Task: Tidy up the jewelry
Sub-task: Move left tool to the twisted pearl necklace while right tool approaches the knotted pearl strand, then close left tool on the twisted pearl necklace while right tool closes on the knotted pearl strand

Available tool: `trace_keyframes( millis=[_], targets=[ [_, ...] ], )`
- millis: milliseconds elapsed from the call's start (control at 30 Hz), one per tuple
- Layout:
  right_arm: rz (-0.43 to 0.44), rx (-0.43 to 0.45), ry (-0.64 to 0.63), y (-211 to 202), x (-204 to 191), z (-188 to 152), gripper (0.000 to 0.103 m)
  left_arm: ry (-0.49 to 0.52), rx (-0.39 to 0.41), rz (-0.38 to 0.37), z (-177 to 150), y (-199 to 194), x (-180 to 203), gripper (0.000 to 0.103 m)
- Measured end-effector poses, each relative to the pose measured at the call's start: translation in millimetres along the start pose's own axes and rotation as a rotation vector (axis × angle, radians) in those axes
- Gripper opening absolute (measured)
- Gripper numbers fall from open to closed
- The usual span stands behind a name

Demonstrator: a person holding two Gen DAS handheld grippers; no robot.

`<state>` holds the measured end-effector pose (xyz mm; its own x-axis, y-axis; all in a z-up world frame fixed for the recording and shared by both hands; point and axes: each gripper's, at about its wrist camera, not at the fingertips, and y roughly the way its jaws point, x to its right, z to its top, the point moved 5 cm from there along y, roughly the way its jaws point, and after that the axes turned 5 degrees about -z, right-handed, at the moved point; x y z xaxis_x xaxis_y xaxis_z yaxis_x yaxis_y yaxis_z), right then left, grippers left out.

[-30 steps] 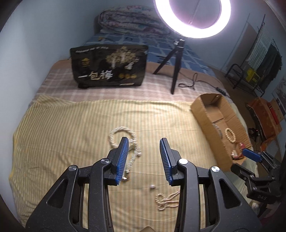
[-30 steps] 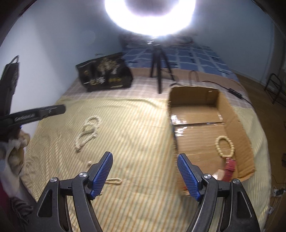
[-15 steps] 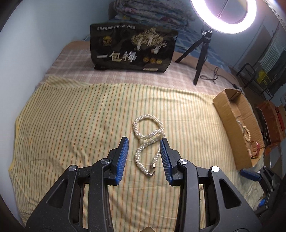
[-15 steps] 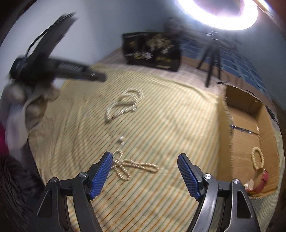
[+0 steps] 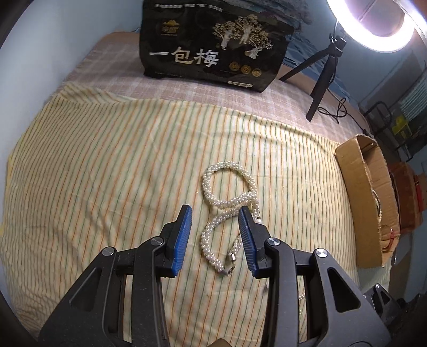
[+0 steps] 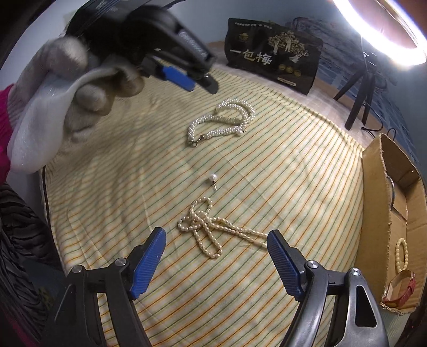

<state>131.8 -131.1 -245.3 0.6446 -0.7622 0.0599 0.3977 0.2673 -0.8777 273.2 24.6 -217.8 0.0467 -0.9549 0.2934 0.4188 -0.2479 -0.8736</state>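
Observation:
A thick white pearl rope necklace (image 5: pixel 226 197) lies looped on the striped yellow cloth (image 5: pixel 106 173); it also shows in the right wrist view (image 6: pixel 221 120). My left gripper (image 5: pixel 214 213) is open, its blue fingers on either side of the necklace's lower loop, above it. A thinner cream bead strand (image 6: pixel 205 227) lies tangled just ahead of my open right gripper (image 6: pixel 216 237). A single pearl stud (image 6: pixel 212 177) lies between the two necklaces. The cardboard box (image 6: pixel 379 213) at the right holds a bead bracelet (image 6: pixel 401 253) and a red-strapped watch (image 6: pixel 400 291).
A black printed bag (image 5: pixel 213 45) stands at the back of the bed. A ring light (image 5: pixel 373 24) on a black tripod (image 5: pixel 320 77) stands at the back right with a cable. The gloved left hand and its gripper (image 6: pixel 170 61) hang at upper left in the right wrist view.
My left gripper has moved forward and down over the thick pearl necklace. My right gripper has swung left from the box to the thin bead strand.

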Motion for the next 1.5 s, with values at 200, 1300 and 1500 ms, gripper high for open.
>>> trace_keyframes(
  millis=[200,1300,1500],
  targets=[
    [0.002,-0.008,-0.007,7.1,0.6,0.3,0.08,0.079,-0.033,0.021,-1.4,20.3,17.4,0.036],
    [0.023,-0.034,-0.048,48.5,-1.9,7.3,0.064,0.056,-0.134,0.056,-18.4,52.1,-10.6,0.021],
    [-0.011,-0.052,-0.075,53.9,-6.8,8.5,0.065,0.077,-0.117,0.07,-19.6,55.6,-8.8,0.021]
  ],
)
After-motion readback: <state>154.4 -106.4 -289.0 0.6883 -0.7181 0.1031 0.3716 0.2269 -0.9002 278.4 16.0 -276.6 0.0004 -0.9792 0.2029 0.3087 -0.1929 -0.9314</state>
